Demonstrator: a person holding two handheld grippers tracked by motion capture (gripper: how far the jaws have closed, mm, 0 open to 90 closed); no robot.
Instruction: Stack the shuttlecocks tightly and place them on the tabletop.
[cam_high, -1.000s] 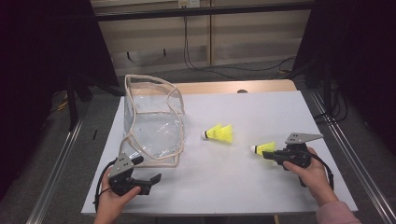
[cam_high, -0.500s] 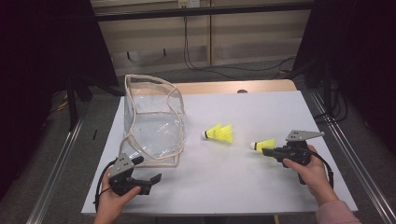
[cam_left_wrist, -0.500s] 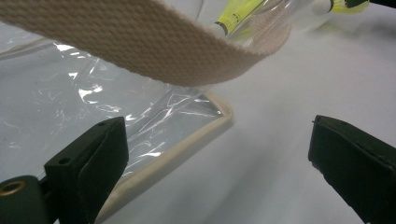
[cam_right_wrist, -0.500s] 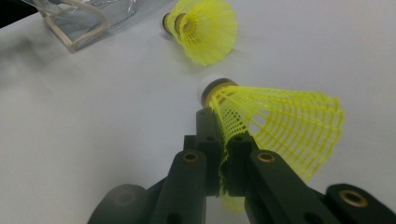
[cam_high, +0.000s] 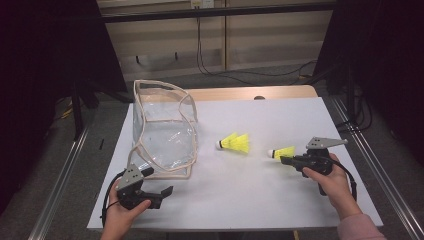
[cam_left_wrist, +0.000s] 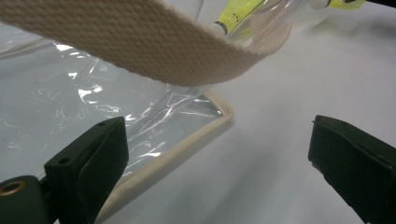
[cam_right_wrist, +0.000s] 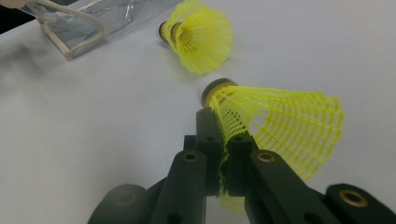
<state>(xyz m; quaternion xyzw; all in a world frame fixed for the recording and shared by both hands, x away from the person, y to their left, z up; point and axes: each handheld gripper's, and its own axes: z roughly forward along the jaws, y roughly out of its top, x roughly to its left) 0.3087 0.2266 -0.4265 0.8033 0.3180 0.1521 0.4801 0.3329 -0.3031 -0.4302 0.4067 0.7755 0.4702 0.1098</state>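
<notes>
Neon-yellow mesh shuttlecock (cam_right_wrist: 275, 126), second yellow shuttlecock (cam_high: 235, 143), clear bag (cam_high: 162, 132) with beige trim, white table (cam_high: 260, 200), black claw (cam_right_wrist: 223, 140)

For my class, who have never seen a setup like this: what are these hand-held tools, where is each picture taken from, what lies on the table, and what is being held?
A person holds a pair of tongs in each hand at a white table. The high view looks down from above. The two gripper views come from small cameras riding on the tongs themselves.

On the table stands a clear plastic bag with beige trim, and beside it lies a loose yellow shuttlecock.

The right tongs are shut on the net skirt of a second yellow shuttlecock. The left tongs are open, holding nothing, close to the bag's lower edge, with its beige strap hanging just in front of the camera.
</notes>
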